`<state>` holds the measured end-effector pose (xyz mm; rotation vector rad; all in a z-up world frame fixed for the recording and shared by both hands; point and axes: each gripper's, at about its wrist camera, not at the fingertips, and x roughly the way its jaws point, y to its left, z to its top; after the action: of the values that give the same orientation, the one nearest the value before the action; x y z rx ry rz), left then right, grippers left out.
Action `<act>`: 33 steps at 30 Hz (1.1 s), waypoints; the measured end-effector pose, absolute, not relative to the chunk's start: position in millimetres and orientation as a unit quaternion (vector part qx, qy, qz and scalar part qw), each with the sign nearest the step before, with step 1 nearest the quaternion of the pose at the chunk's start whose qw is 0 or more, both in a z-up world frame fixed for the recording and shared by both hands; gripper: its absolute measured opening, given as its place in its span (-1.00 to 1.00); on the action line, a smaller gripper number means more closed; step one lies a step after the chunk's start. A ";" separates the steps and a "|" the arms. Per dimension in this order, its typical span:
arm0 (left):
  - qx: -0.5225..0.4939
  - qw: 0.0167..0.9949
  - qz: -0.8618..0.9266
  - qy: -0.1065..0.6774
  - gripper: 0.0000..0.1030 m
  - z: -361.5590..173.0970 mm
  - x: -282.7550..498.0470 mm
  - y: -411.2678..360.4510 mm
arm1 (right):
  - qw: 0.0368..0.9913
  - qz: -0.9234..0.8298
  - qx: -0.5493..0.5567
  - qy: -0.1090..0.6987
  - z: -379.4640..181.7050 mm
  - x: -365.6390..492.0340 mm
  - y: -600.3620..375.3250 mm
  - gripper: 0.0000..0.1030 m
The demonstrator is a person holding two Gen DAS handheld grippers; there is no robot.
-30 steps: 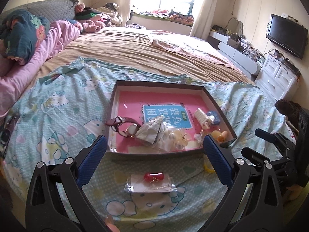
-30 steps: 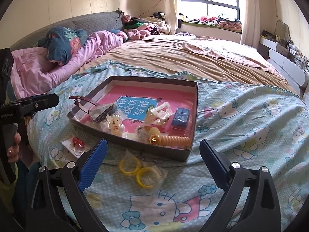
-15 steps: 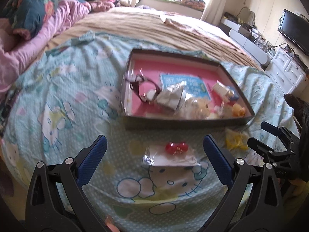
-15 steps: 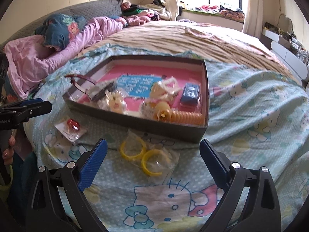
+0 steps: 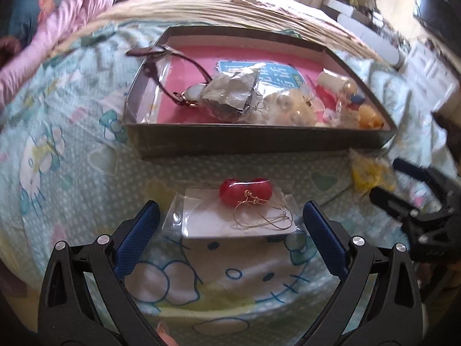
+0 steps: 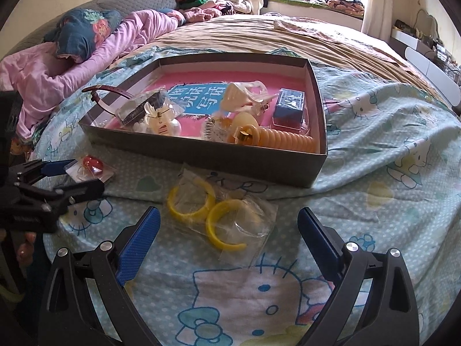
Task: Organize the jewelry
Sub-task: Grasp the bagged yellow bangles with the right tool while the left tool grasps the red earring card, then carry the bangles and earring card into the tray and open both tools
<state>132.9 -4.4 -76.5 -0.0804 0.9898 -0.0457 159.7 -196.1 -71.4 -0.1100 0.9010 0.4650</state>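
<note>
A clear packet holding red heart earrings on gold wire hooks [image 5: 245, 201] lies flat on the cartoon-cat bedsheet [image 5: 72, 173], just in front of the near wall of a shallow grey box [image 5: 259, 141] with a pink floor. The left gripper [image 5: 230, 227] hangs over the packet with its jaws closing; the packet sits between the blue pads [image 5: 135, 236], which stand apart from its edges and do not press on it. From the right wrist view the same packet [image 6: 90, 167] shows between that gripper's two fingers.

A second clear packet with two yellow hoop bangles [image 6: 213, 213] lies on the sheet near the box's front wall. The right gripper [image 6: 227, 236] is released, jaws spread wide on either side of that packet without touching it.

Inside the box lie a wristwatch with a dark red strap [image 5: 184, 86], partly hanging over the left wall, a crumpled silver foil bag [image 5: 230, 95], a small blue box [image 6: 289, 109], a cream hair claw [image 6: 245, 95] and an orange spiral hair tie [image 6: 285, 141]. Beyond the box the bed carries a tan blanket [image 6: 245, 37] and pink bedding [image 6: 86, 57]
</note>
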 end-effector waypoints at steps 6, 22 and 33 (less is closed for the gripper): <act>-0.037 0.883 -0.024 0.466 0.48 -70.4 130.4 1.8 | 0.870 0.213 -0.042 0.442 -76.7 168.3 -190.9 0.85; -0.061 0.916 -0.043 0.394 0.46 -9.4 125.1 7.3 | 0.870 0.272 -0.041 0.408 -45.1 149.9 -190.6 -0.10; -0.065 0.925 -0.044 0.372 0.46 9.0 148.4 3.5 | 0.894 0.269 -0.026 0.356 -3.0 174.7 -201.7 -0.10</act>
<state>148.4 3.5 9.0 -0.1342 0.7639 -0.0905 174.7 -201.7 -3.0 -0.0539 0.7390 0.5582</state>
